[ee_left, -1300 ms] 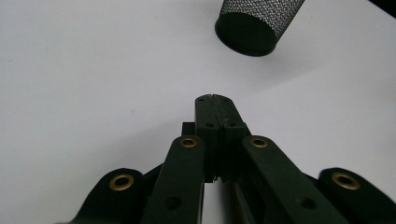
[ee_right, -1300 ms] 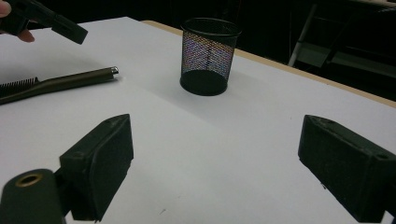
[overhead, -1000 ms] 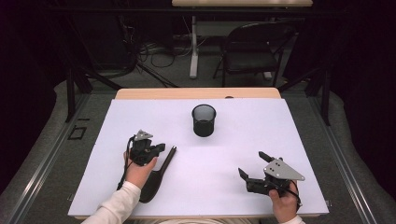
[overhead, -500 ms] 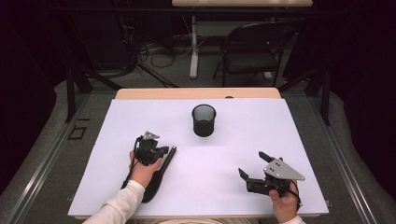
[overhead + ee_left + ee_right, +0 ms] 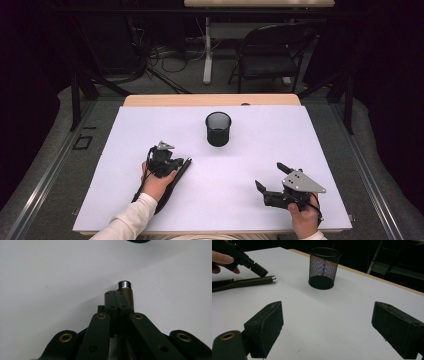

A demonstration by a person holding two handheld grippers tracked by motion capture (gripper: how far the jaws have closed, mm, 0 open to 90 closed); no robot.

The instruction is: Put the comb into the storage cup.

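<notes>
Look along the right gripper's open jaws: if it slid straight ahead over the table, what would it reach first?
Probably the black mesh cup: it stands ahead between the right gripper jaws' line, slightly left of centre, bare table before it. Depth is uncertain.

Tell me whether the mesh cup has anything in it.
No: in the right gripper view the mesh cup stands empty, its bare bottom visible through the mesh.
</notes>
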